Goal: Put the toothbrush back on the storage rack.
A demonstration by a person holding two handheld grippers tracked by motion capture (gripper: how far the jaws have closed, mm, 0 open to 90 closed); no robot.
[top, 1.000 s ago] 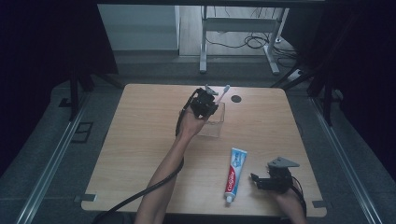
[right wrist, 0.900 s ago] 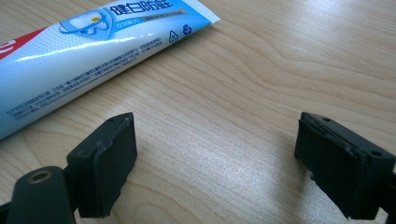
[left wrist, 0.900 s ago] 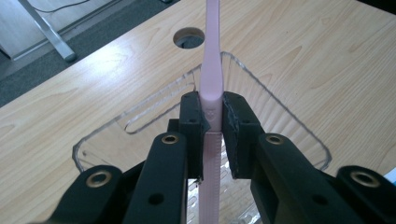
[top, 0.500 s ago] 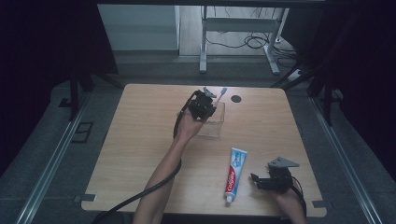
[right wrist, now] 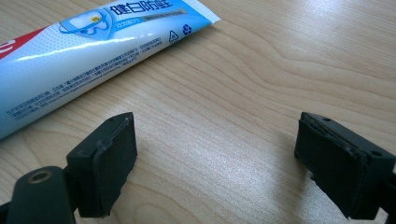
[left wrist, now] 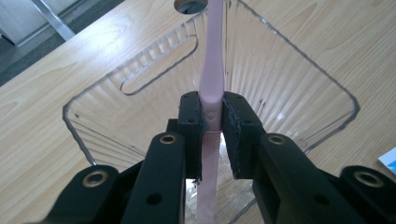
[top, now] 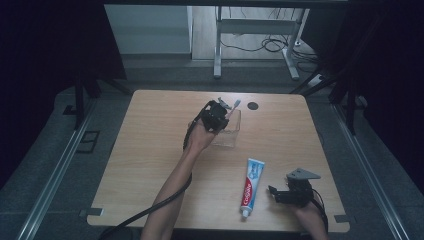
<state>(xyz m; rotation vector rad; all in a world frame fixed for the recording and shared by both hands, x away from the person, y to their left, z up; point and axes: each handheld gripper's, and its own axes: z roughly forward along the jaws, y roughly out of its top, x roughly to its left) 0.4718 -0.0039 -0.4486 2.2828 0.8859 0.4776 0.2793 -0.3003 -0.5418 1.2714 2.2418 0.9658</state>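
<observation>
My left hand-held gripper [left wrist: 212, 135] is clamped on a pink toothbrush [left wrist: 211, 88], its 2 black padded jaws pressing the smooth plastic handle from both sides. The toothbrush stands over a clear box [left wrist: 299, 79] with ribbed walls, rounded corners and an oval slot cut in one side. In the high view the box [top: 231, 135] sits near the middle of the table [top: 145, 150], toward the far edge, with my left hand-held gripper [top: 216, 116] above it. The table is pale wood with a visible grain. My right hand-held gripper [right wrist: 215, 163] rests low near the front edge, jaws spread wide on nothing. Just beside it lies a flat, glossy blue-and-white tube [right wrist: 93, 51], apart from the jaws.
</observation>
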